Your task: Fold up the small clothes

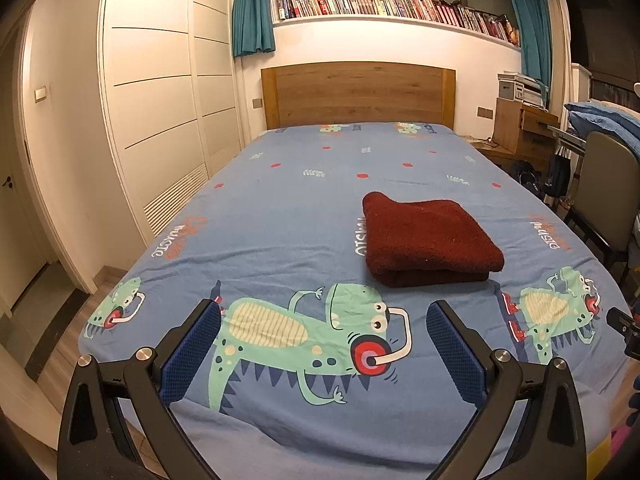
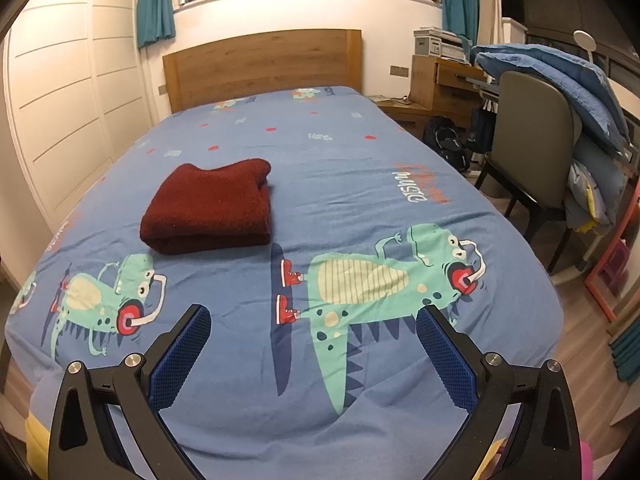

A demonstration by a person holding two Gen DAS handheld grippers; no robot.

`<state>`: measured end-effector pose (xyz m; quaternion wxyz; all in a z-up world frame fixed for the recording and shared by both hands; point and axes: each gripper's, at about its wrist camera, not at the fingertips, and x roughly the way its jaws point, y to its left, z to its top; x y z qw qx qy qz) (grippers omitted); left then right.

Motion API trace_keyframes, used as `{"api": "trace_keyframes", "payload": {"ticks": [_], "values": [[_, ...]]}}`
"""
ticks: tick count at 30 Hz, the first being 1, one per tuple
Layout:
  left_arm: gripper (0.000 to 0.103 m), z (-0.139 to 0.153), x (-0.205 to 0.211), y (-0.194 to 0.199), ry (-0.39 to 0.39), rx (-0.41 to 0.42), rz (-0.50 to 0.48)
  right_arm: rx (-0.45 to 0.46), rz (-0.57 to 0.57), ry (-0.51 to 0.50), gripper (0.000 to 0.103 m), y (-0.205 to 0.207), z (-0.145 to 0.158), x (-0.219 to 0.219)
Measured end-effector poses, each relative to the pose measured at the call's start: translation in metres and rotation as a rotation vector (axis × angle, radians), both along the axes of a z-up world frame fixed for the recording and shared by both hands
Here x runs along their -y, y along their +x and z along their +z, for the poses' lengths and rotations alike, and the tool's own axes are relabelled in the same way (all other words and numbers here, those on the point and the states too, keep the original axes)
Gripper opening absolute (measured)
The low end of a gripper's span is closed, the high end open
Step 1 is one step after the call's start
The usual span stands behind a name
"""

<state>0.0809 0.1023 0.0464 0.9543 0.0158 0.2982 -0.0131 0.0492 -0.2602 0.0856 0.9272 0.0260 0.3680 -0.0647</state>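
Left wrist view: one folded dark-red fleece garment (image 1: pixel 430 238) on blue dinosaur-print bedsheet (image 1: pixel 280 208), nothing blocking; grey chair (image 1: pixel 610 196) right; left gripper (image 1: pixel 324 332) and right gripper (image 2: pixel 314 334) fingers spread, empty.

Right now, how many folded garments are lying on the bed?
1. A dark red folded garment lies on the blue dinosaur bedsheet, ahead of both open grippers, right of centre in the left wrist view. Nothing else lies on the visible sheet.

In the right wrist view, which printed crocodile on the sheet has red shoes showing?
The large crocodile between the right gripper's open fingers, right of the folded dark red cloth. Its red shoes show at its left; the smaller crocodile shows none clearly.
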Motion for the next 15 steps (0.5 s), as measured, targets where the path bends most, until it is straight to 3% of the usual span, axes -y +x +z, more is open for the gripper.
{"api": "trace_keyframes", "payload": {"ticks": [15], "values": [[0.102,-0.013,-0.001,0.010,-0.010,-0.035,-0.006,-0.026,-0.008,-0.013,0.103,0.007,-0.010,0.001]]}}
